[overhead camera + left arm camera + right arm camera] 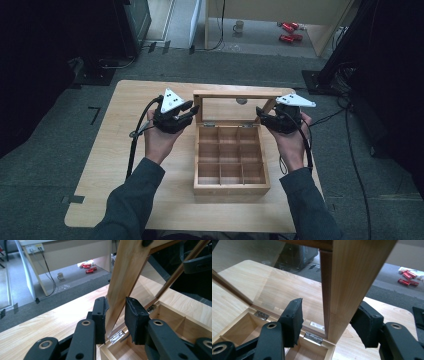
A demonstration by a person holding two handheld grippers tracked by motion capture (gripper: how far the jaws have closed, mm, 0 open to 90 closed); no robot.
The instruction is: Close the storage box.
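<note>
Light wooden table (105, 165), open compartment box (231, 162) at centre

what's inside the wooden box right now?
The wooden box shows bare wooden dividers forming a grid of compartments; every compartment seen from above looks empty. The near wall hides a strip of the front row's floor. The glass lid stands open behind.

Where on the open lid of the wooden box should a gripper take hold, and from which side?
Take the lid by a side rail of its wooden frame, coming in from the box's outer side. The rails are flat and narrow enough to fit between jaws; the middle is a clear pane. The left gripper straddles one rail so.
</note>
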